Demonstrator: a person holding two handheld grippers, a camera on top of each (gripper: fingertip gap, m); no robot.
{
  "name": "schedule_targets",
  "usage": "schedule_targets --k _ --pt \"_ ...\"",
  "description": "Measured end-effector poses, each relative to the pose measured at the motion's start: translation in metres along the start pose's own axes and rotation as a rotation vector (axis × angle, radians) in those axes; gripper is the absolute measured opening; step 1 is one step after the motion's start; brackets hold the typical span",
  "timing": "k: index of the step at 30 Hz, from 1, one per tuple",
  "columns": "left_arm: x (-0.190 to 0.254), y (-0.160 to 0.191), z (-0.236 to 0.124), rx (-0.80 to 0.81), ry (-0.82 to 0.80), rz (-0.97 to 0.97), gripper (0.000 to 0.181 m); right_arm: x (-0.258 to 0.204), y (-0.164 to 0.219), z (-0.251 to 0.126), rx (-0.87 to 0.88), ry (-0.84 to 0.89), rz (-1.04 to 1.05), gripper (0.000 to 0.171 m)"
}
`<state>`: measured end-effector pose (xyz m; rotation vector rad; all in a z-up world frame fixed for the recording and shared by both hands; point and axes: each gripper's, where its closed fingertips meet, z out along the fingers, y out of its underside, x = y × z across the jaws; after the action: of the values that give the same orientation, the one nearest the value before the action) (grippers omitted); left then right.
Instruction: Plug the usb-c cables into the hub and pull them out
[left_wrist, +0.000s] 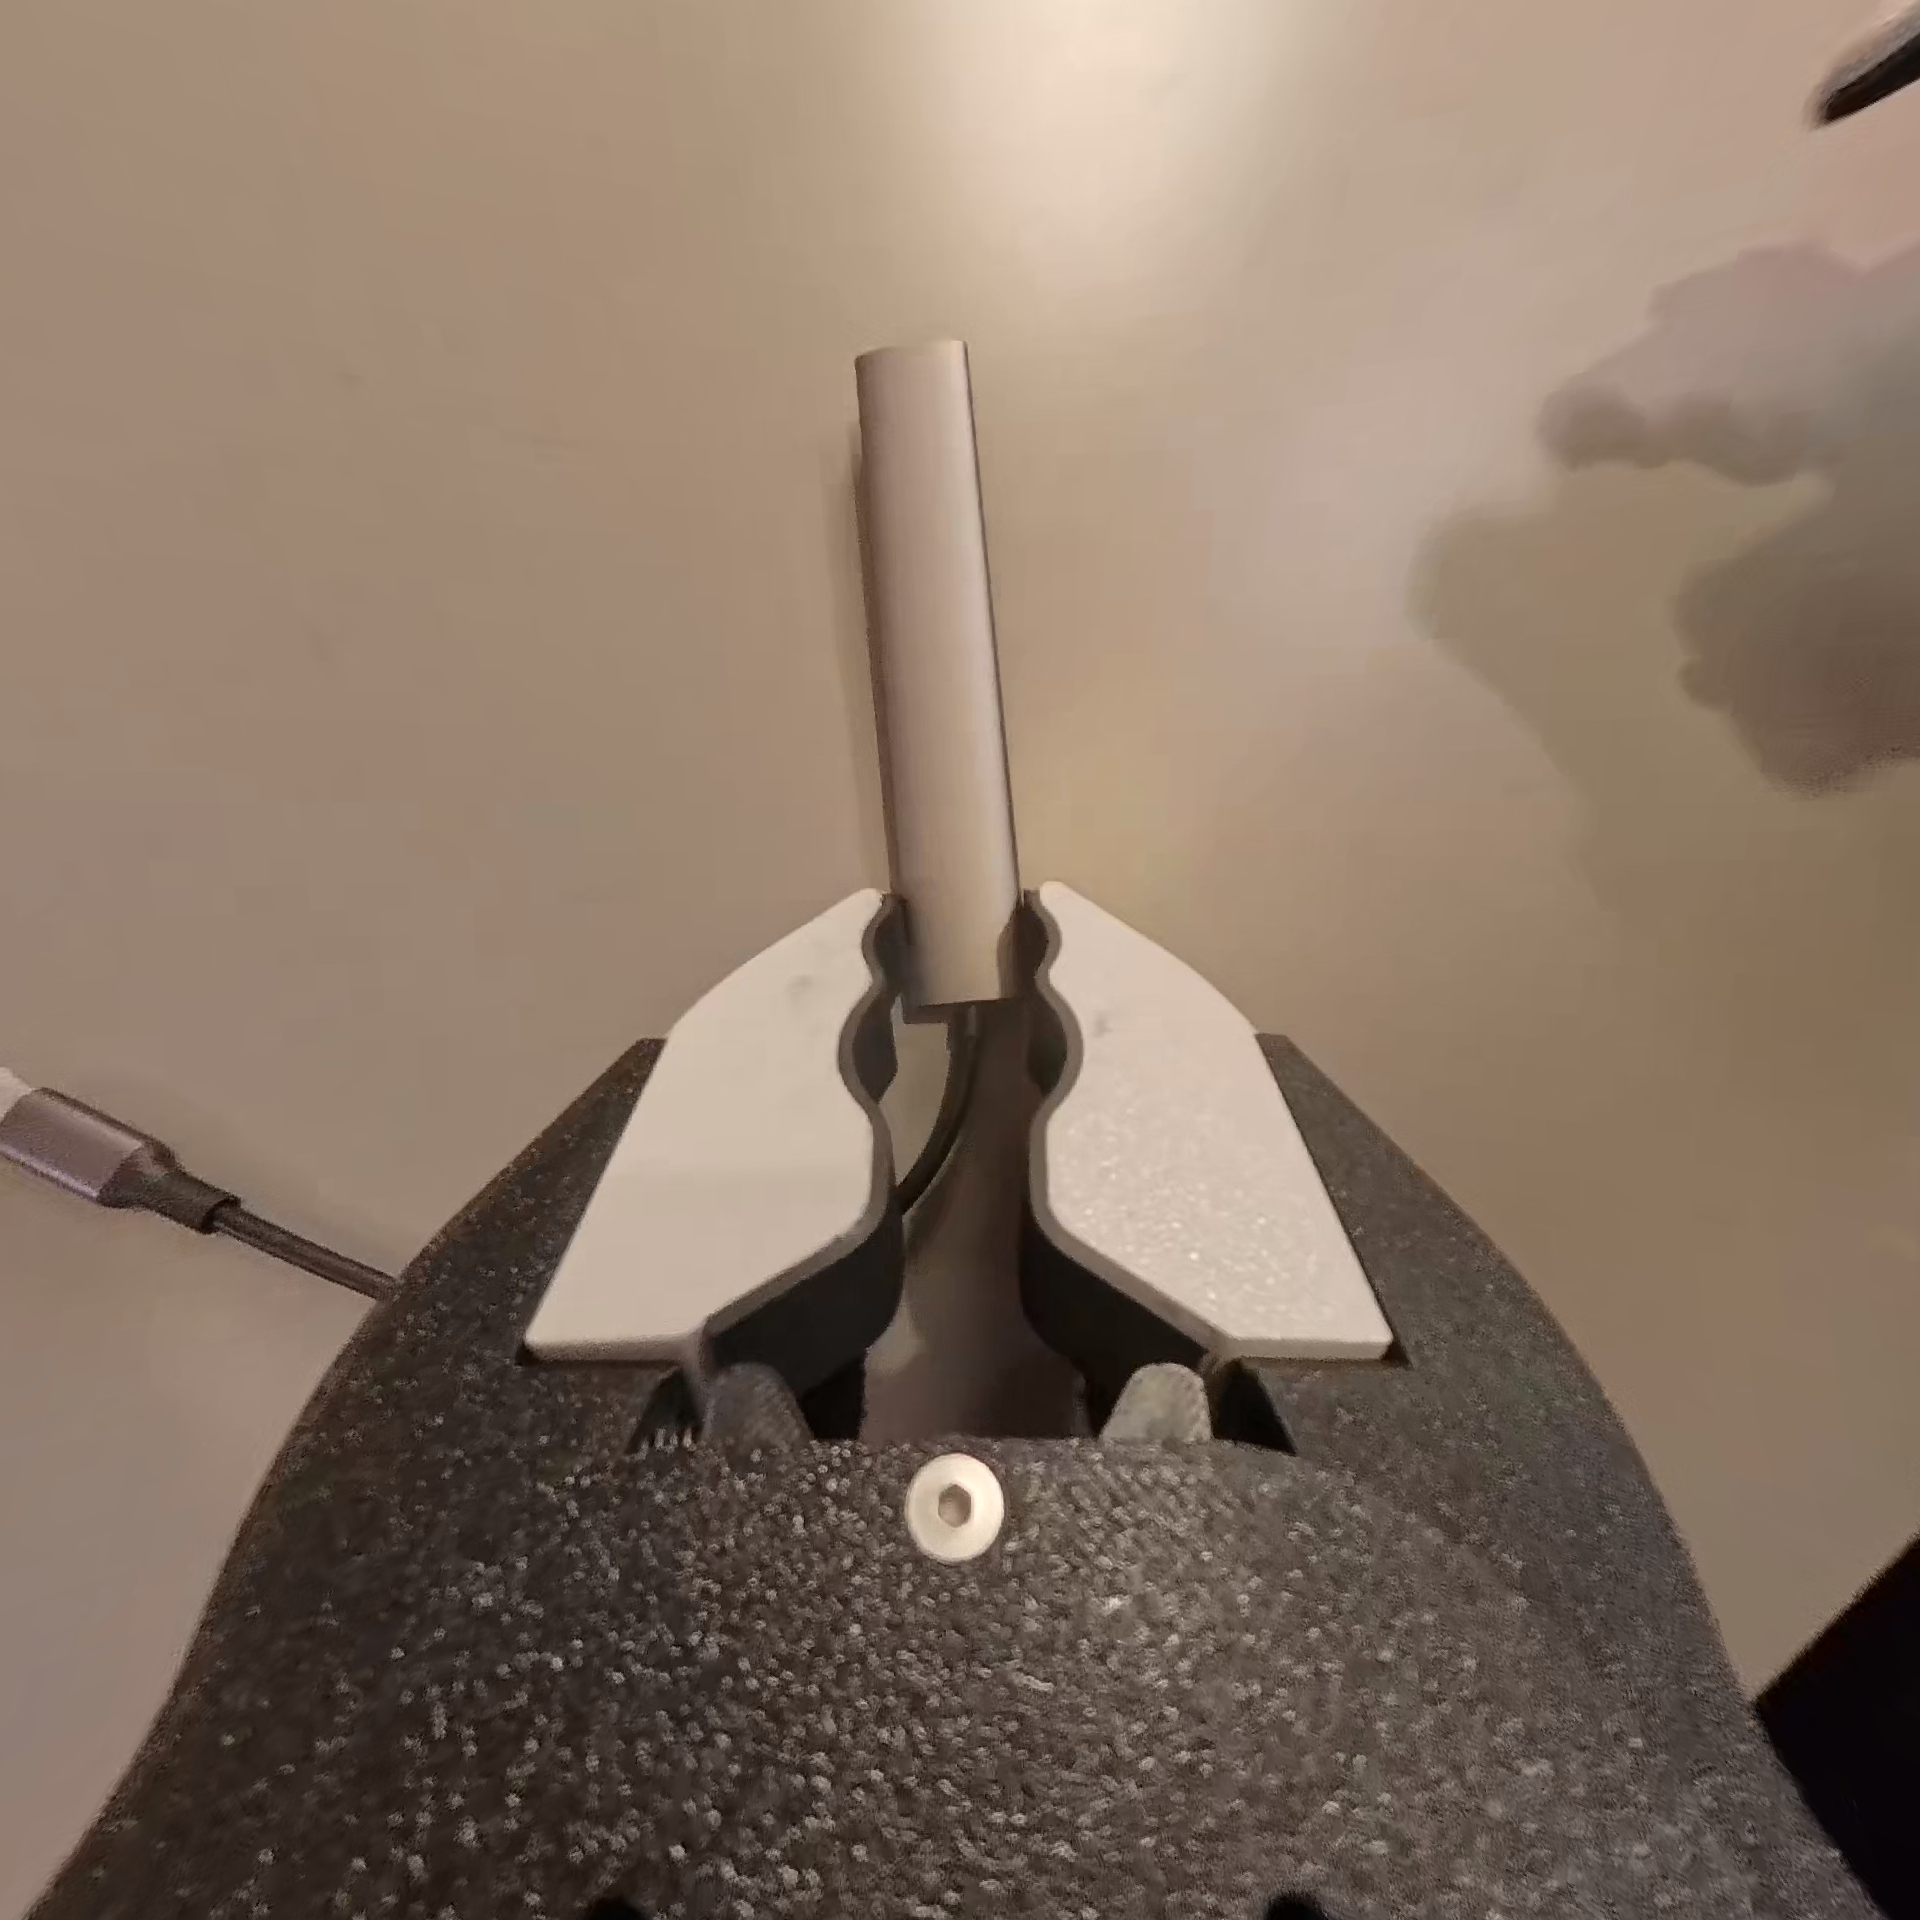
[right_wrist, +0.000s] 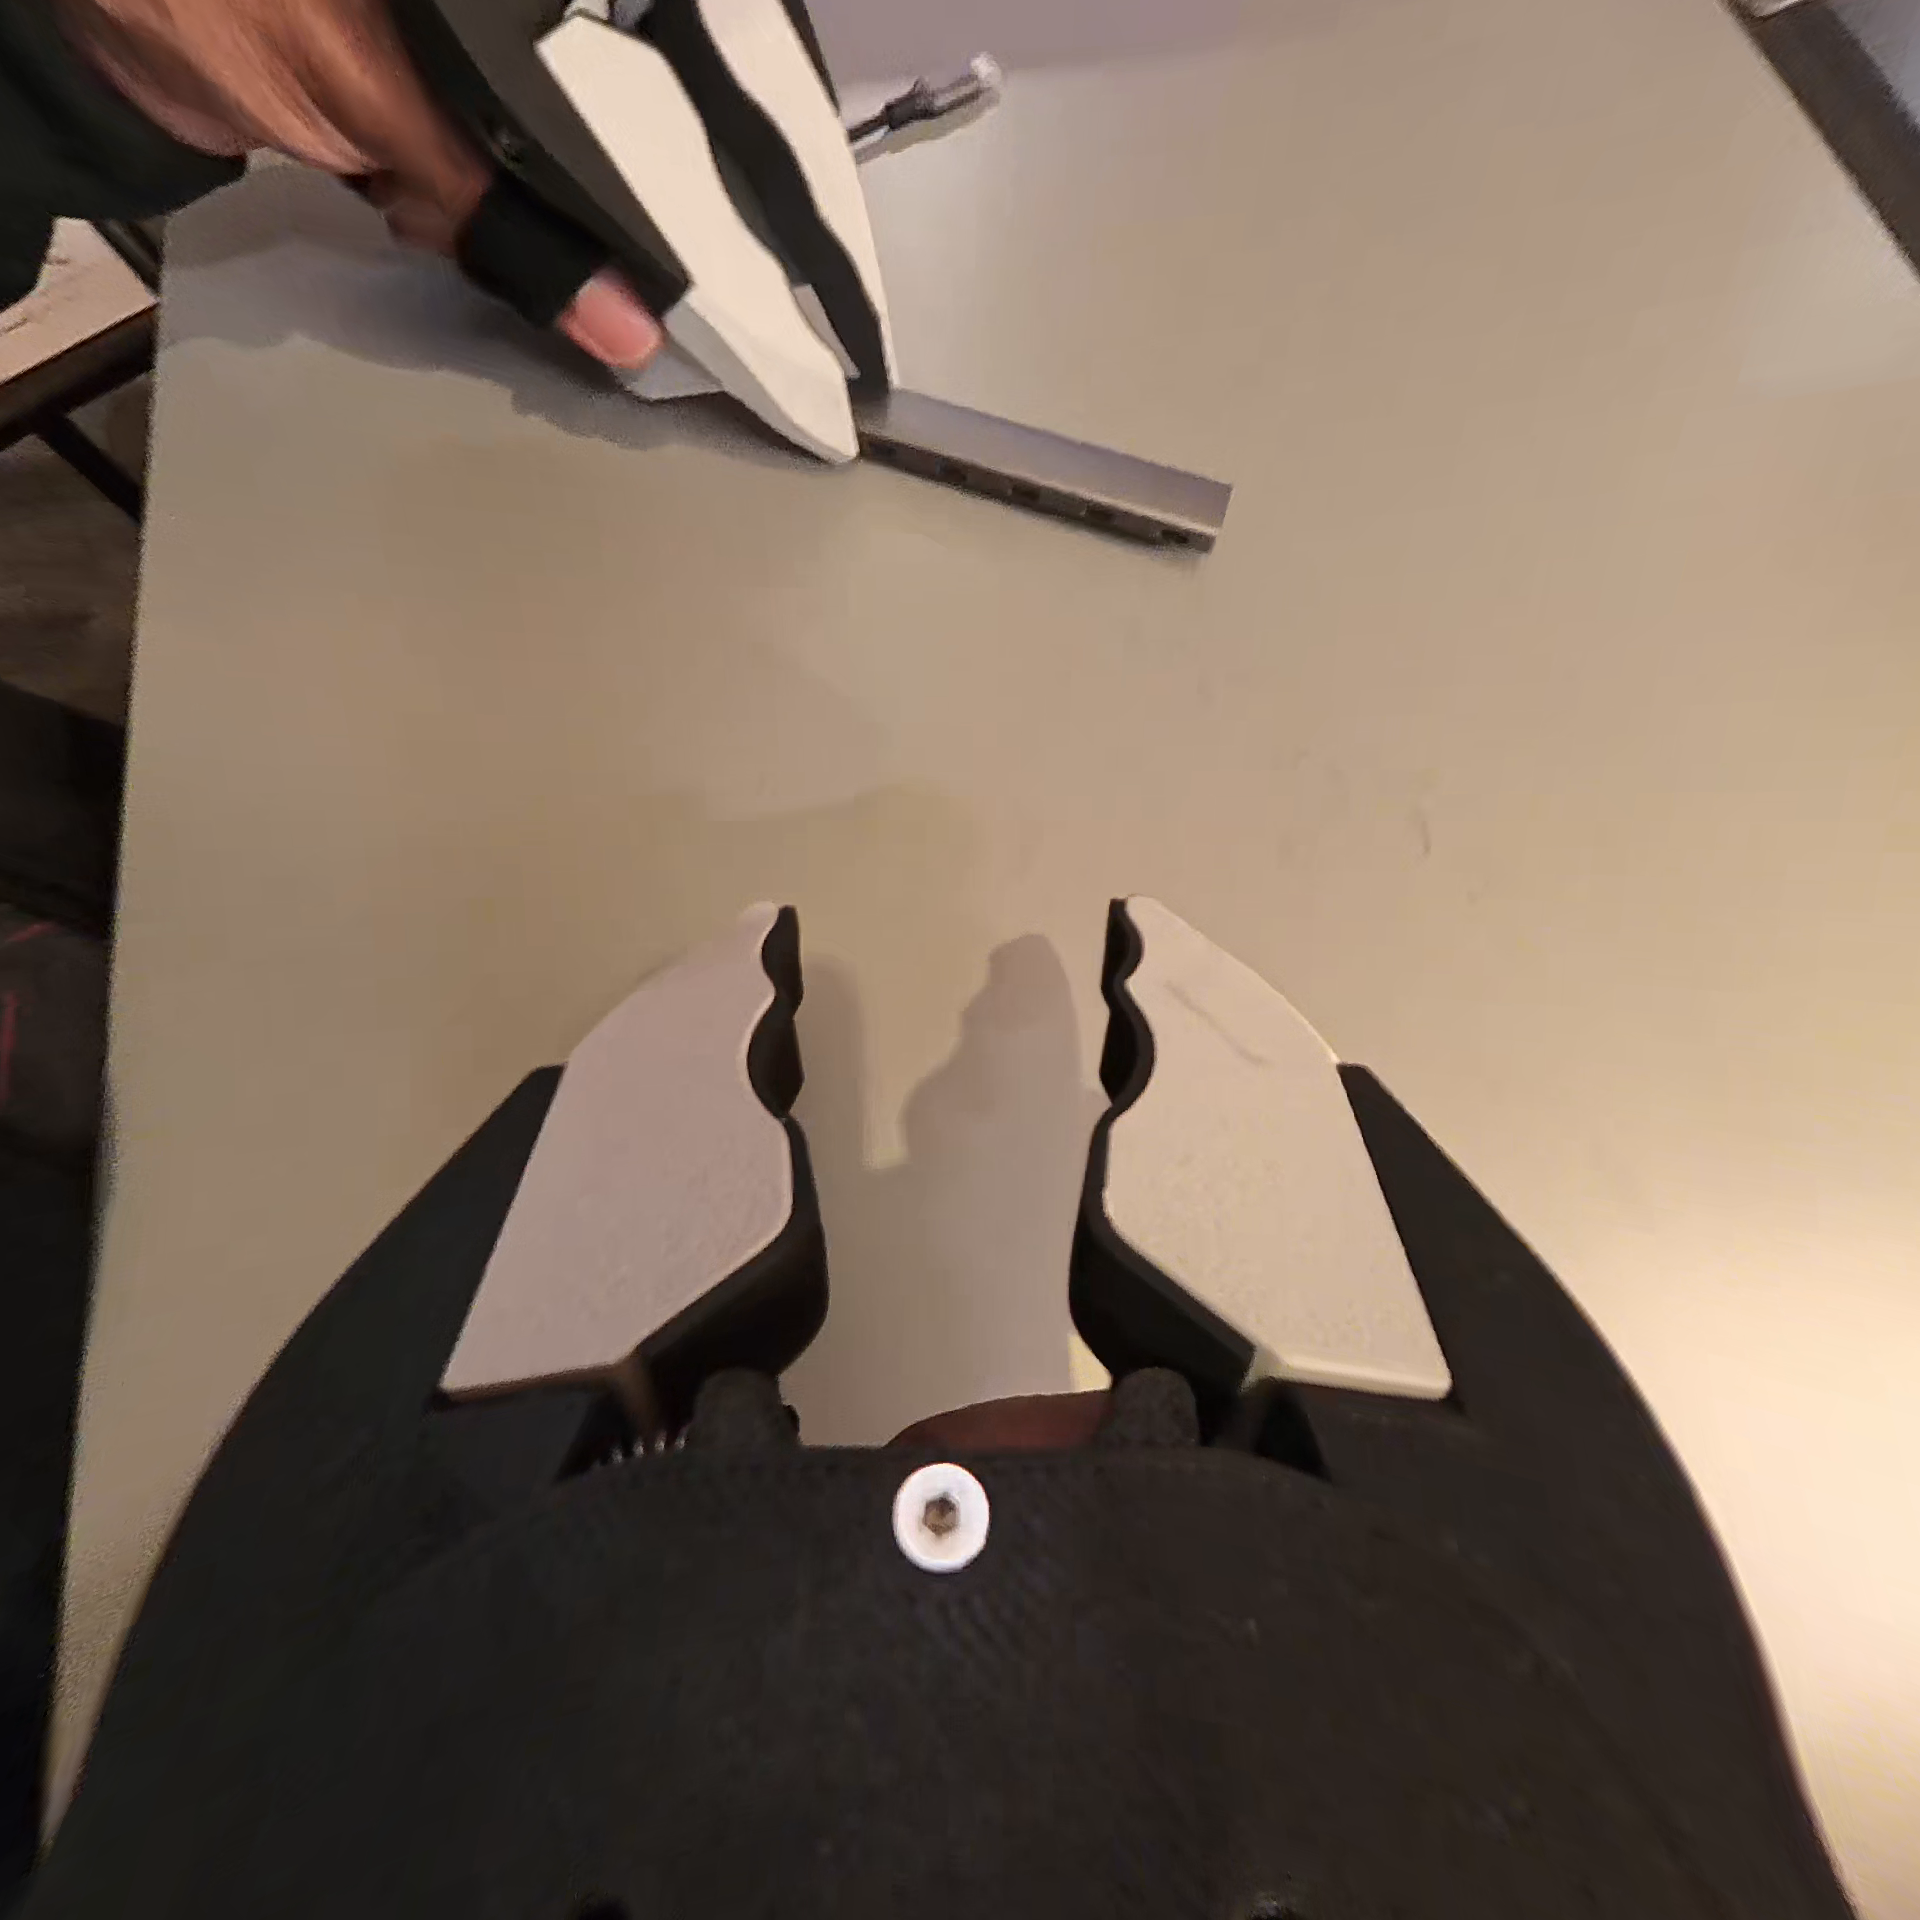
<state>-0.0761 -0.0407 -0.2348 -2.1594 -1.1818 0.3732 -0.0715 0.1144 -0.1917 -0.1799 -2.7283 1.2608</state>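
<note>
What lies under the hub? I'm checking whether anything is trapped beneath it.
Only the beige table shows around the hub, which lies flat. The left gripper clamps its near end, covering that part.

Hub (left_wrist: 935, 665): near end hidden between my left fingers (left_wrist: 769, 1132). Cable (left_wrist: 94, 1153): cut by frame edge. Far plug (right_wrist: 935, 104): blurred.

hub (left_wrist: 932, 665): matt grey metal | table (right_wrist: 1455, 727): smooth matt beige | left claw (left_wrist: 954, 914): grainy black plastic body
</note>
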Motion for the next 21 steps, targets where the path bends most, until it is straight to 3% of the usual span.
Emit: schedule_targets --k 6,9,12,14,16,17,21 --pt "0.031 -0.021 -0.013 0.109 0.286 -0.101 0.022 0.008 -0.019 0.021 0.081 0.215 -0.135 0.069" --pt "0.048 -0.029 -0.015 0.104 0.370 -0.073 0.022 0.021 -0.024 0.027 0.044 0.445 -0.353 0.079" --pt "0.069 -0.034 -0.014 0.080 0.433 -0.004 0.022 0.018 -0.028 0.036 -0.020 0.556 -0.576 0.079" --pt "0.086 -0.037 -0.015 0.071 0.478 0.047 0.022 0.013 -0.027 0.042 -0.063 0.579 -0.672 0.067" --pt "0.098 -0.042 -0.015 0.090 0.500 0.086 0.022 0.014 -0.031 0.039 -0.062 0.647 -0.723 0.029" --pt "0.098 -0.045 -0.015 0.106 0.485 0.102 0.022 0.018 -0.032 0.035 -0.071 0.676 -0.718 0.018" --pt "0.085 -0.088 -0.047 0.483 0.432 0.082 0.025 0.037 -0.025 0.005 -0.061 0.732 -0.598 0.012"
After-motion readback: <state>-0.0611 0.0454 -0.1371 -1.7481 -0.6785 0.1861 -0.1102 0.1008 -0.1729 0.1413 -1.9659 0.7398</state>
